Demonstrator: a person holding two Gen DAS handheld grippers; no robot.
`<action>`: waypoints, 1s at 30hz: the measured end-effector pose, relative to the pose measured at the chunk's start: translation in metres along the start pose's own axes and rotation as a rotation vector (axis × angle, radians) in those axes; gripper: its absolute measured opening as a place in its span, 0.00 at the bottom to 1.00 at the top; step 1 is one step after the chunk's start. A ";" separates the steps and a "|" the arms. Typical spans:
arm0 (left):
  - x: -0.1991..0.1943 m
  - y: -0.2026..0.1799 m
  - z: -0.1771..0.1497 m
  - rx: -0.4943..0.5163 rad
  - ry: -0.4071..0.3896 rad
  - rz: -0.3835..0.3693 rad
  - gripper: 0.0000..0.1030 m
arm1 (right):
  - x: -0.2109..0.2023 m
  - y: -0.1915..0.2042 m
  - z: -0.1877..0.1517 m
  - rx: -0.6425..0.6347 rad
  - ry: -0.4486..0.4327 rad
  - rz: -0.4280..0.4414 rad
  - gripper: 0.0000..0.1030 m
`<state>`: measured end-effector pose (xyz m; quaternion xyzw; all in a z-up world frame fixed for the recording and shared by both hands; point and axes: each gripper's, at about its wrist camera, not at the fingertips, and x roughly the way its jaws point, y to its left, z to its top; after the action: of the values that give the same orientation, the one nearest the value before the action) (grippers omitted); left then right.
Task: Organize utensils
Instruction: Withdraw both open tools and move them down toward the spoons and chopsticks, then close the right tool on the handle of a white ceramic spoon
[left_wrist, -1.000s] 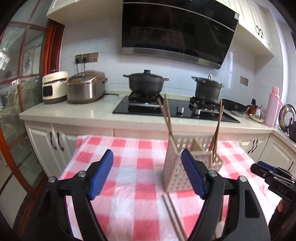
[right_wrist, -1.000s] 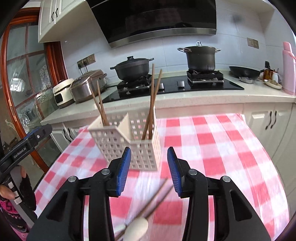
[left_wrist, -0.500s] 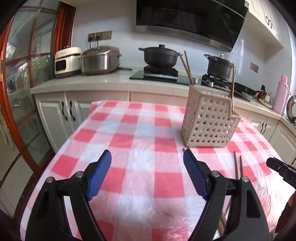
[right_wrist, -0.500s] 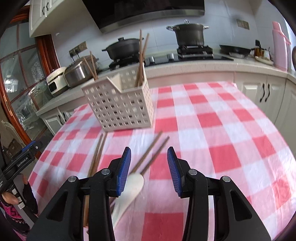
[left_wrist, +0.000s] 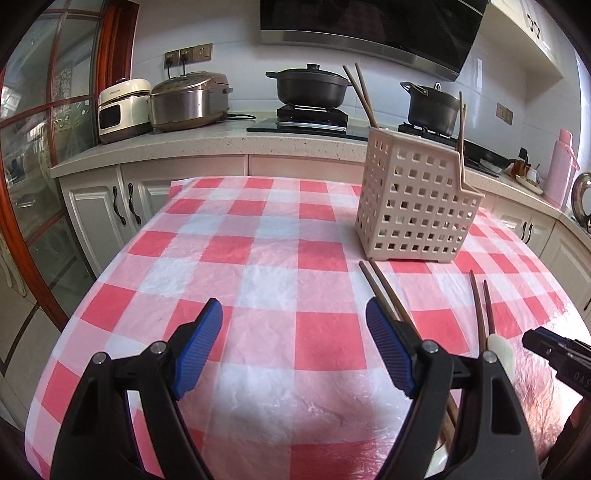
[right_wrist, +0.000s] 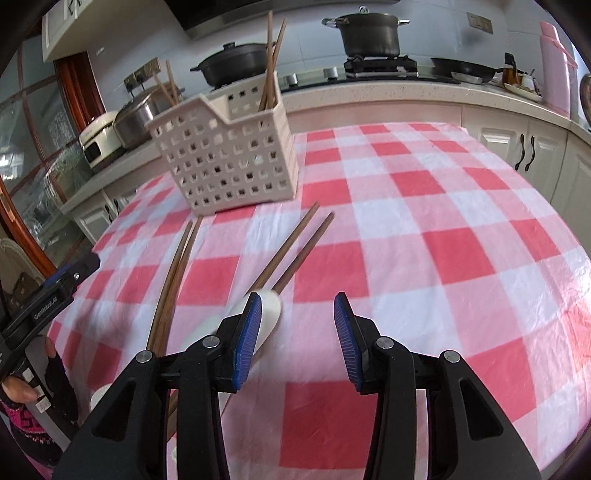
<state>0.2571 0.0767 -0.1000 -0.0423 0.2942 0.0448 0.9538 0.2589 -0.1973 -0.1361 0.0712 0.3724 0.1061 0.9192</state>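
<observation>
Two chopstick pairs (right_wrist: 173, 280) and a white spoon (right_wrist: 266, 314) lie lengthwise toward the basket (right_wrist: 229, 166) mid-table; the half-open, empty right gripper (right_wrist: 297, 332) is nearest, the spoon touching its left finger; the left gripper (left_wrist: 293, 347) gapes wide.

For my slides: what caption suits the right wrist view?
Open right hand-held gripper above spoon and loose chopsticks near the basket.

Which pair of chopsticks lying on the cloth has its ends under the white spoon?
The right-hand pair, splayed apart; the left pair lies clear of the white spoon.
</observation>
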 end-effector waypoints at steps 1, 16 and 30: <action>0.000 -0.001 -0.001 0.004 0.002 -0.002 0.75 | 0.000 0.002 -0.002 -0.001 0.006 0.001 0.39; -0.003 0.006 -0.005 -0.007 -0.006 -0.030 0.75 | 0.005 0.033 -0.015 -0.045 0.053 0.000 0.39; -0.003 0.000 -0.011 0.022 0.010 -0.072 0.75 | 0.020 0.041 -0.012 -0.063 0.091 -0.034 0.35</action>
<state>0.2482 0.0757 -0.1074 -0.0428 0.2978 0.0069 0.9536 0.2588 -0.1519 -0.1491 0.0310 0.4114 0.1055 0.9048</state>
